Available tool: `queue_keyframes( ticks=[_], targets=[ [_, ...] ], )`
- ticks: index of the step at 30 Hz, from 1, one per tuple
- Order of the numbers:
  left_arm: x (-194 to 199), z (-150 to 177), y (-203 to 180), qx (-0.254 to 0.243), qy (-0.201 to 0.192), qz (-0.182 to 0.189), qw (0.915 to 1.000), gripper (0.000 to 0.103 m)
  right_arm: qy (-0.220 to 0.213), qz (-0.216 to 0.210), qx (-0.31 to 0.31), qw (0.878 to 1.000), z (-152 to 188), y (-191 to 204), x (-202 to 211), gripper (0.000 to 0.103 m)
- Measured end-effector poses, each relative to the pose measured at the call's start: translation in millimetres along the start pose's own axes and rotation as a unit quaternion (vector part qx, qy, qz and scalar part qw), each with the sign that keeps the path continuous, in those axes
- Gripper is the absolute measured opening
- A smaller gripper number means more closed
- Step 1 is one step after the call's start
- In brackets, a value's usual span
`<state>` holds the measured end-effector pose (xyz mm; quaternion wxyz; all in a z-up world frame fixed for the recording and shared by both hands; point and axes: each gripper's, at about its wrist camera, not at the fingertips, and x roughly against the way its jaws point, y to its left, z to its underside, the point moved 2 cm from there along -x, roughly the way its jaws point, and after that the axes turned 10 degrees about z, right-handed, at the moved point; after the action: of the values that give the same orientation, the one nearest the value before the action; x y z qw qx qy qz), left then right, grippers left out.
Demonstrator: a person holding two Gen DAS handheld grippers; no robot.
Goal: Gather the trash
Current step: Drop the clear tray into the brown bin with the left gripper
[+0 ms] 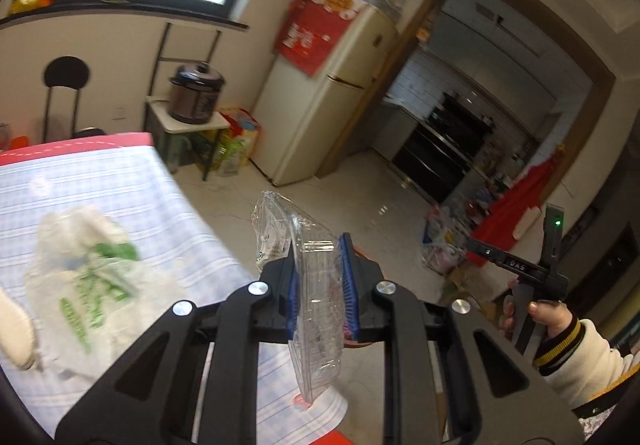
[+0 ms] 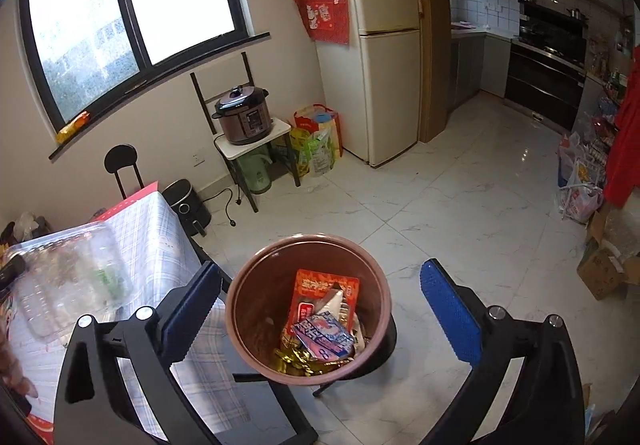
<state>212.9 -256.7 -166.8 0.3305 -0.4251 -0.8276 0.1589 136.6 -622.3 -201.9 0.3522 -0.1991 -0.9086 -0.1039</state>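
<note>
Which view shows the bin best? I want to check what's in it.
The right wrist view: it looks down into the open bin, showing wrappers inside, framed by the open right gripper. The left wrist view shows no bin, only the left gripper clamping a clear plastic container.

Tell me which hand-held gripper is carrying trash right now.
The left hand-held gripper: its blue pads are clamped on a clear plastic container. The right hand-held gripper stands wide open and empty above the brown trash bin.
</note>
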Motion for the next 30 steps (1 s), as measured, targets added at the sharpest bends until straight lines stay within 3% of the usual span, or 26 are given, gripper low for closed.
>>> queue_keyframes(
  ticks=[3, 9, 10, 11, 13, 15, 18, 24, 30],
  targets=[
    [-48.6, -6.5, -9.9, -0.004, 0.035, 0.038, 0.9987, 0.021, 0.001, 0.008, -0.014, 1.0, 7.3, -16.8, 7.7, 0.098],
    [-141.0, -13.8, -38.2, -0.025, 0.095, 0.079, 0.9921, 0.022, 0.014, 0.035, -0.053, 0.998, 28.2, -56.7, 13.6, 0.098],
    [-154.8, -16.1, -44.7, -0.032, 0.099, 0.086, 0.9908, 0.027, 0.017, 0.039, -0.057, 0.997, 29.7, -61.9, 12.9, 0.098],
    [-164.5, -19.0, -51.1, -0.045, 0.099, 0.089, 0.9902, 0.052, 0.02, 0.044, -0.062, 0.997, 32.5, -68.0, 12.4, 0.098],
    [-172.8, -23.2, -61.4, -0.065, 0.083, 0.082, 0.9911, 0.081, 0.021, 0.05, -0.069, 0.996, 35.4, -76.4, 12.9, 0.098],
    [-174.0, -27.0, -68.4, -0.072, 0.077, 0.092, 0.9901, 0.085, 0.02, 0.051, -0.075, 0.996, 37.8, -81.1, 13.6, 0.098],
    [-164.0, -28.4, -67.6, -0.079, 0.066, 0.068, 0.9923, 0.098, 0.018, 0.048, -0.083, 0.995, 38.4, -83.6, 11.8, 0.098],
    [-117.5, -33.0, -38.0, -0.076, 0.042, -0.016, 0.9961, 0.097, 0.014, 0.02, -0.078, 0.997, 32.2, -64.7, 1.5, 0.098],
    [-23.8, -31.7, 18.6, -0.032, -0.006, -0.131, 0.9908, 0.097, 0.022, -0.036, -0.04, 0.998, 16.5, -2.9, -20.7, 0.098]
  ],
)
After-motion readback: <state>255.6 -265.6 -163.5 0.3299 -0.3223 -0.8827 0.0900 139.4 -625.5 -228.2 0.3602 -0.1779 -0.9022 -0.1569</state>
